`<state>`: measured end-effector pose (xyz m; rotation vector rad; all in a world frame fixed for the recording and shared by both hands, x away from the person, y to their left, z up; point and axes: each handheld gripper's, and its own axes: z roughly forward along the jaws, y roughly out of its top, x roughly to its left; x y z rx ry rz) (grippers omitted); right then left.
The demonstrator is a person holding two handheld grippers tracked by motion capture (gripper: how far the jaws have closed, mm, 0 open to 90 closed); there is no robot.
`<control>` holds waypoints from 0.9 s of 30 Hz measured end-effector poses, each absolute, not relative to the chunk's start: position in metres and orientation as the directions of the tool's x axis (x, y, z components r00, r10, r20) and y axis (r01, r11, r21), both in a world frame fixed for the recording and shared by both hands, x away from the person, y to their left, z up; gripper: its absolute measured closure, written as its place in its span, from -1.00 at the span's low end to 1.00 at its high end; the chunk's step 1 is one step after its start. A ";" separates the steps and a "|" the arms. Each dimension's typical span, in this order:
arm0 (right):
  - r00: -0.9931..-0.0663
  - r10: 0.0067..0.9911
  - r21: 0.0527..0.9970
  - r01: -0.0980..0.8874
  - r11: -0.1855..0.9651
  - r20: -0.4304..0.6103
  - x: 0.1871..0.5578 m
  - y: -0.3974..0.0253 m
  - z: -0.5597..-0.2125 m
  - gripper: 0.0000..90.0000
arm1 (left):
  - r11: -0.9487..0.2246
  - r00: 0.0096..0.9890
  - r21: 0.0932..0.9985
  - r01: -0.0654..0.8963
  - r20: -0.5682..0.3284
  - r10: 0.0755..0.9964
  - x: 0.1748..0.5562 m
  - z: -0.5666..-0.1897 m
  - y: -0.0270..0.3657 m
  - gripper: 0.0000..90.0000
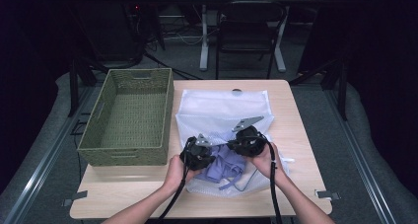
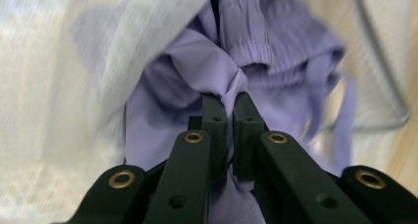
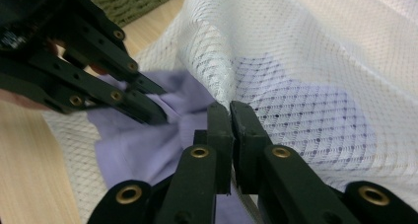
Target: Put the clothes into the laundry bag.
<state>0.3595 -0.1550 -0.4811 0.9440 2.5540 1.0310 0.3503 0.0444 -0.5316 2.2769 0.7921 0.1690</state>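
High view: lavender garment [image 1: 221, 161] lies crumpled, without clear axis.

Basket [image 1: 129, 116] walls off table's left; bare wood [image 1: 133, 197] near edge & right of bag [image 1: 217, 108] stays passable

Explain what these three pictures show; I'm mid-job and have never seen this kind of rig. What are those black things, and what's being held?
No robot here: a person holds a two-jaw black tool in each hand at a wooden table. The high view looks down from above; each of the other two comes from a camera riding on one tool, looking along its jaws. On the table lie a green woven basket and a white mesh bag with a purple garment partly inside. The left tool is shut on a fold of the purple garment. The right tool is shut on the mesh bag's edge, seemingly holding it open.
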 end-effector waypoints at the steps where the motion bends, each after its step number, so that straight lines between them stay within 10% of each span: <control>1: -0.766 0.642 0.687 0.481 0.545 0.027 0.359 -0.155 -0.481 0.95 | -0.561 0.804 0.665 0.494 -0.102 0.586 0.350 -0.532 0.044 0.93; 11: -0.760 0.649 0.672 0.506 0.541 0.049 0.364 -0.159 -0.488 0.95 | -0.544 0.769 0.651 0.529 -0.097 0.632 0.375 -0.550 0.022 0.85; 22: -0.755 0.655 0.664 0.511 0.546 0.042 0.363 -0.162 -0.492 0.95 | -0.593 0.786 0.638 0.491 -0.030 0.618 0.350 -0.518 0.053 -0.50; 27: -0.755 0.655 0.665 0.508 0.548 0.038 0.362 -0.162 -0.491 0.95 | -0.610 0.777 0.598 0.520 -0.034 0.629 0.344 -0.522 0.067 -0.58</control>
